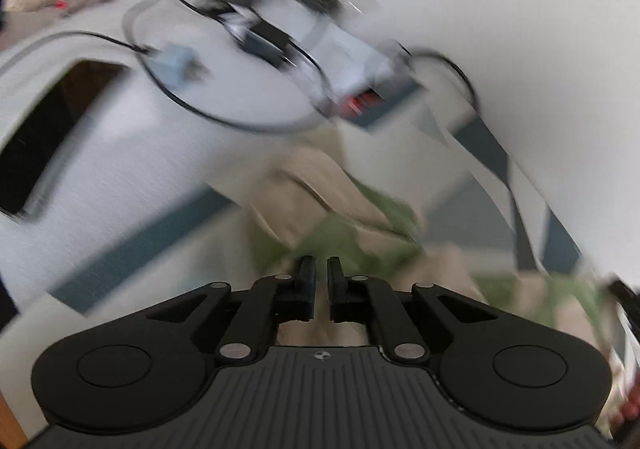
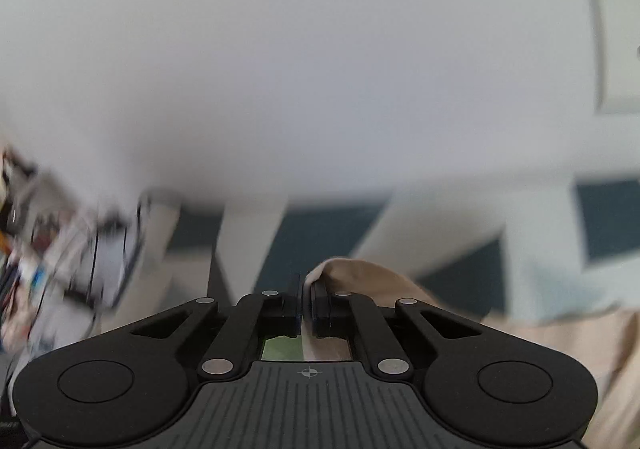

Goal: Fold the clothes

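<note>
Garment (image 1: 344, 217), beige w/ green, hangs bunched over the table (image 1: 120, 185); right gripper (image 2: 306, 289) pinches its edge, left gripper (image 1: 321, 273) nearly closed, prob. empty (blurry), so it could slip.

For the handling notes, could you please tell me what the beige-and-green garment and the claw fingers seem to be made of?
Garment: probably soft woven cotton, matte; it drapes and creases limply.
Fingers: seemingly hard black plastic, matte, with crisp moulded edges.
</note>
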`<state>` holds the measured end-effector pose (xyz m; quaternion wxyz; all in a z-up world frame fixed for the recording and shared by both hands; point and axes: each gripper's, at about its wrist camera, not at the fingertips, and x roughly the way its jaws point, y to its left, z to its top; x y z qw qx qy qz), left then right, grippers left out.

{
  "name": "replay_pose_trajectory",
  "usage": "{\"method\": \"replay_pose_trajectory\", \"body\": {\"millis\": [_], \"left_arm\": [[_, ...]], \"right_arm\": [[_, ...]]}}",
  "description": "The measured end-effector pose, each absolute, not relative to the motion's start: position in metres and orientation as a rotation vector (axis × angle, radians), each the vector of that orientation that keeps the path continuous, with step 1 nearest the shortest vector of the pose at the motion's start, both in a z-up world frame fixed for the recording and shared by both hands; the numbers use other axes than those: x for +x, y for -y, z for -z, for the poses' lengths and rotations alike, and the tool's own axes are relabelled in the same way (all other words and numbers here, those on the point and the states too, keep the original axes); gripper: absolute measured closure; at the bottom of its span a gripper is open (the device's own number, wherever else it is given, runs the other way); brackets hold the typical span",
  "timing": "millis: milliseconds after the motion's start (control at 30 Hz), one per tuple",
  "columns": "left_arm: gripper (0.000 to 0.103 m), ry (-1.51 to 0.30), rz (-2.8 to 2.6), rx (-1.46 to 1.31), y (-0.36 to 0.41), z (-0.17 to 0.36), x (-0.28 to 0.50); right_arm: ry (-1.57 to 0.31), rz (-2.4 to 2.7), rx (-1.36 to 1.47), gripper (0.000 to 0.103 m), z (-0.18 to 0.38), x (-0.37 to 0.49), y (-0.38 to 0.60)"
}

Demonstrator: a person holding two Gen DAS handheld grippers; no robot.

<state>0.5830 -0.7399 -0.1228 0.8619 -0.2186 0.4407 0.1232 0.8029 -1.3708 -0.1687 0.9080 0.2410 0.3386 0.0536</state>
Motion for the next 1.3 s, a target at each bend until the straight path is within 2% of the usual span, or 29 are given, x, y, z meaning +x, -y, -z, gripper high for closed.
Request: {"method": "replay_pose_trajectory", "body": {"millis": [133, 200, 233, 267, 300, 400, 533, 667, 733, 767, 800, 833, 867, 1033, 1167, 1200, 1267, 1300], "left_arm": [[0.095, -0.961, -0.313, -0.464, 0.727, 0.128, 0.592], [0.079, -0.982, -0.283, -0.492, 0.729, 0.123, 0.589], [0.058, -0.980, -0.272, -0.494, 0.731, 0.120, 0.586], [0.040, -0.977, -0.261, -0.497, 0.734, 0.117, 0.583], [0.036, -0.963, -0.247, -0.483, 0.738, 0.111, 0.578], [0.036, -0.918, -0.205, -0.440, 0.750, 0.094, 0.562], [0.036, -0.962, -0.112, -0.394, 0.772, 0.108, 0.571], [0.036, -1.004, -0.018, -0.347, 0.795, 0.121, 0.581], [0.036, -1.024, 0.028, -0.323, 0.807, 0.127, 0.586], [0.040, -1.020, 0.010, -0.332, 0.802, 0.129, 0.586], [0.051, -1.016, -0.008, -0.341, 0.797, 0.132, 0.587], [0.090, -1.012, -0.027, -0.350, 0.792, 0.134, 0.588], [0.095, -1.008, -0.045, -0.359, 0.787, 0.136, 0.589], [0.095, -0.986, -0.137, -0.403, 0.763, 0.146, 0.594], [0.088, -0.991, -0.116, -0.342, 0.767, 0.150, 0.590], [0.086, -0.991, -0.110, -0.327, 0.769, 0.149, 0.589], [0.073, -0.996, -0.094, -0.323, 0.772, 0.149, 0.588], [0.068, -1.000, -0.085, -0.334, 0.772, 0.150, 0.588]], "right_arm": [[-0.797, -0.047, 0.529, 0.097, 0.189, 0.814, 1.381], [-0.805, -0.035, 0.544, 0.090, 0.191, 0.810, 1.383], [-0.806, -0.030, 0.552, 0.087, 0.191, 0.808, 1.385], [-0.807, -0.025, 0.559, 0.077, 0.191, 0.805, 1.386], [-0.808, -0.019, 0.567, 0.068, 0.192, 0.803, 1.387], [-0.794, 0.002, 0.547, 0.063, 0.182, 0.790, 1.391], [-0.737, -0.024, 0.439, 0.060, 0.158, 0.768, 1.379], [-0.753, -0.090, 0.354, 0.054, 0.152, 0.749, 1.356], [-0.787, -0.116, 0.308, 0.054, 0.158, 0.745, 1.342], [-0.800, -0.127, 0.287, 0.053, 0.161, 0.745, 1.333], [-0.813, -0.138, 0.265, 0.053, 0.164, 0.745, 1.325], [-0.820, -0.154, 0.242, 0.053, 0.166, 0.745, 1.317], [-0.826, -0.170, 0.218, 0.052, 0.167, 0.745, 1.310], [-0.871, -0.147, 0.165, 0.053, 0.181, 0.765, 1.295], [-0.869, -0.154, 0.112, 0.051, 0.175, 0.774, 1.271], [-0.855, -0.193, 0.084, 0.045, 0.172, 0.772, 1.261], [-0.867, -0.302, 0.010, 0.033, 0.171, 0.767, 1.235], [-0.882, -0.332, -0.034, 0.033, 0.175, 0.766, 1.223]]}}
